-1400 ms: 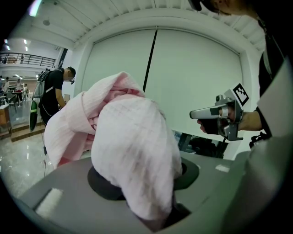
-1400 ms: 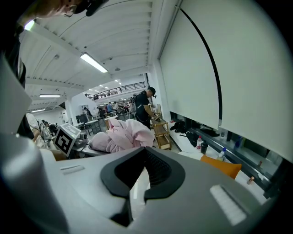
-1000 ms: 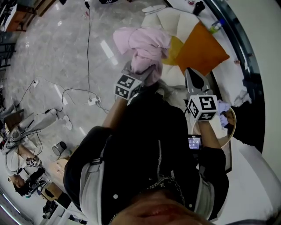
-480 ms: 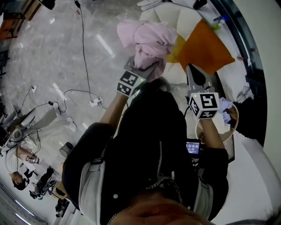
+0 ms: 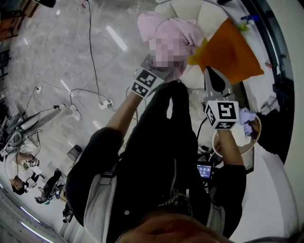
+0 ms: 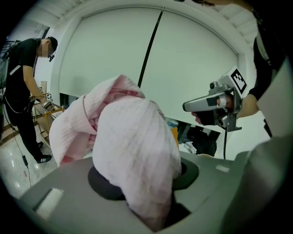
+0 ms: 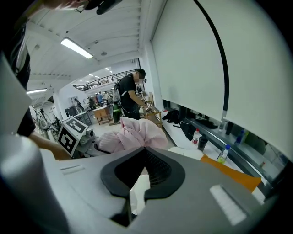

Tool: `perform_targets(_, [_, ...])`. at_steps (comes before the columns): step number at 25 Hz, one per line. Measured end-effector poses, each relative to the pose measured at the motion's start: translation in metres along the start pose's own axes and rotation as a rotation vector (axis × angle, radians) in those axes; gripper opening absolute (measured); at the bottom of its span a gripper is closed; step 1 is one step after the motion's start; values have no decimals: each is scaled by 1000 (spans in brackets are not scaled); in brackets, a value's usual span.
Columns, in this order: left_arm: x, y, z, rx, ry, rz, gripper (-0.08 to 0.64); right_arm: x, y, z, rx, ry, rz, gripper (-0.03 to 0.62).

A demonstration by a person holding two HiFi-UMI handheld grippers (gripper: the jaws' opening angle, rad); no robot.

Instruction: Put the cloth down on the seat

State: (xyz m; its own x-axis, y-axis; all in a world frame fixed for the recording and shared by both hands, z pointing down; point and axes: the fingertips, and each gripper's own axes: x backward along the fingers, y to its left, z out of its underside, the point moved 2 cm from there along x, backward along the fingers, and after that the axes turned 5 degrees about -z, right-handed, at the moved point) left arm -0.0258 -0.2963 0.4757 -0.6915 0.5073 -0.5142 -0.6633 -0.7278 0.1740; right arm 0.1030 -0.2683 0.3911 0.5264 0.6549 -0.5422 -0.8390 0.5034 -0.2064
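Observation:
A bunched pink cloth (image 5: 159, 23) hangs from my left gripper (image 5: 164, 71), which is shut on it and held up at the near edge of the cream seat (image 5: 192, 12). In the left gripper view the cloth (image 6: 132, 146) fills the space between the jaws and drapes over them. To the right, my right gripper (image 5: 210, 71) is shut with nothing in it, pointing at an orange cushion (image 5: 232, 50) that lies on the seat. In the right gripper view its jaw tips (image 7: 144, 147) meet, with the cloth (image 7: 137, 130) beyond them.
A round basket (image 5: 248, 147) holding other cloths stands by my right forearm. Cables (image 5: 90, 92) run across the marble floor at left. Bottles (image 7: 196, 135) stand on a ledge past the seat. A person (image 6: 23, 91) works at a bench far off.
My left gripper has carried the pink cloth up and to the right in the head view, closer over the seat. The right gripper has kept about the same place and stays shut.

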Motion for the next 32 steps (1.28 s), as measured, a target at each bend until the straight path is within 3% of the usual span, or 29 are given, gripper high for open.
perform_targets(13, [-108, 31, 59, 3, 31, -3, 201, -76, -70, 74, -36, 16, 23, -1])
perform_targets(32, [-270, 77, 207, 39, 129, 14, 195, -153, -145, 205, -182, 88, 123, 2])
